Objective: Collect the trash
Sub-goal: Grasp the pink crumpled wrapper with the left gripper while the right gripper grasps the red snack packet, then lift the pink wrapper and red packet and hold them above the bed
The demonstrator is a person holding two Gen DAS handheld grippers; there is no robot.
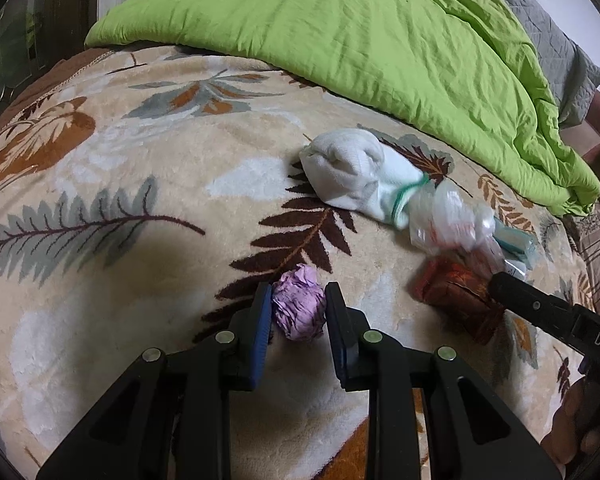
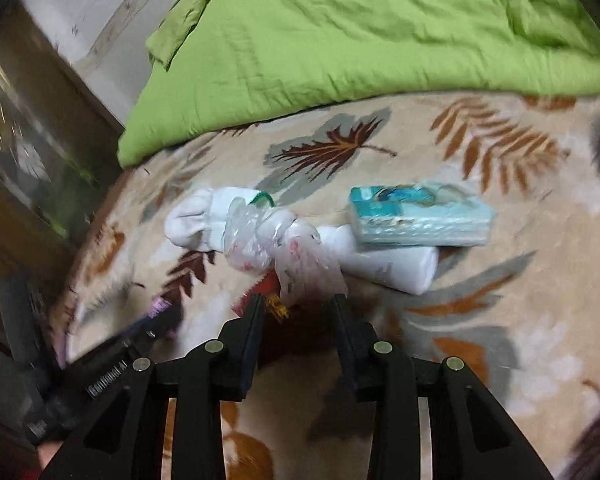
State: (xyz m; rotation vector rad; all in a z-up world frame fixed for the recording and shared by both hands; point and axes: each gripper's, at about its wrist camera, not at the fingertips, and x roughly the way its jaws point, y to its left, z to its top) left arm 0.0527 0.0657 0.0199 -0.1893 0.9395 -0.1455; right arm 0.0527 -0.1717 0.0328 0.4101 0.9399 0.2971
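Dim, warm indoor light, soft shadows, fisheye-bent dark corners, motion blur across the right wrist view.

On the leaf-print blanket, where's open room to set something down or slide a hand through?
Free: the broad stretch of blanket left of the white sock and below the green duvet. Crowded: the right, where sock, plastic bag, red wrapper, white bottle and tissue pack cluster.

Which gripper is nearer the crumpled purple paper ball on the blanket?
Left. The left gripper straddles the purple paper ball, a finger on each side. The right gripper is off to the ball's right, over the red wrapper.
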